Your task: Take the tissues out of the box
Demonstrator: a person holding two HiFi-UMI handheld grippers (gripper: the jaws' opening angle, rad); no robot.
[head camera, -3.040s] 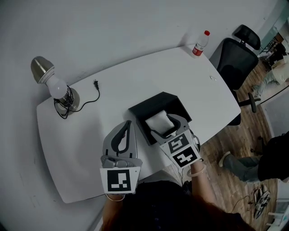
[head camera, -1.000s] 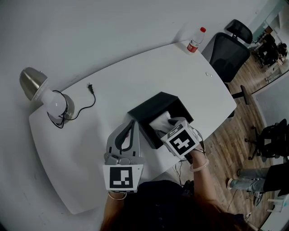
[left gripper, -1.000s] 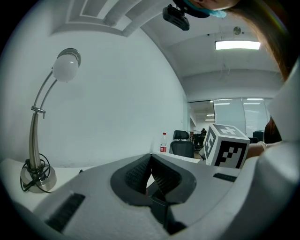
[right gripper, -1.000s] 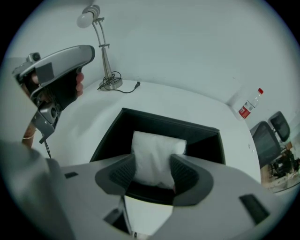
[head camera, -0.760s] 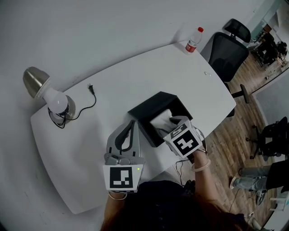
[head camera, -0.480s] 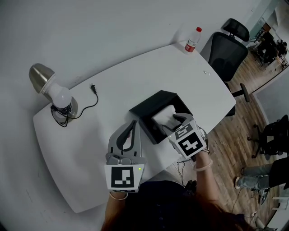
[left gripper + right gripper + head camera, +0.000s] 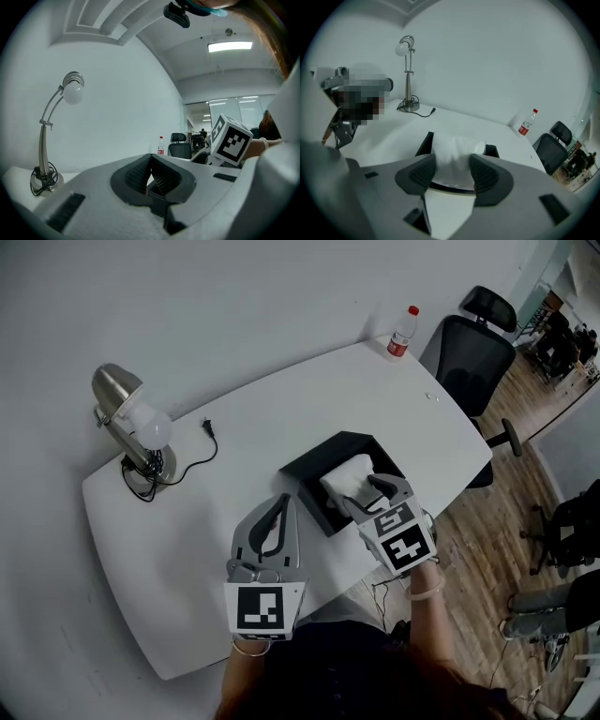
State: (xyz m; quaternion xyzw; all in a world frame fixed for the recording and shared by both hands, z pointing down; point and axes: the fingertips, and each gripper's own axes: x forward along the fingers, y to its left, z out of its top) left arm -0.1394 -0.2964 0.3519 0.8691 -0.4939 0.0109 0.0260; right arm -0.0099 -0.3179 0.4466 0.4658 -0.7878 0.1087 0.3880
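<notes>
A black open-topped box point(image 7: 311, 472) stands near the front edge of the white table point(image 7: 281, 399). White tissues point(image 7: 345, 472) stick up out of it. My right gripper point(image 7: 365, 489) reaches in from the near side. In the right gripper view the tissues point(image 7: 454, 150) rise above the box point(image 7: 423, 144), and my right gripper point(image 7: 453, 168) is shut on them with a pad pressed into each side. My left gripper point(image 7: 280, 504) rests on the table left of the box, shut and holding nothing. In the left gripper view its pads point(image 7: 140, 174) meet.
A silver desk lamp point(image 7: 131, 418) with a trailing cable point(image 7: 202, 442) stands at the table's far left. A red-capped bottle point(image 7: 403, 332) sits at the far right corner. A black office chair point(image 7: 473, 357) stands beyond the right end, over wooden floor.
Three seconds ago the right jaws stood around the tissues low in the box. Now they pinch them and have drawn back a little toward me. The left gripper has stayed put.
</notes>
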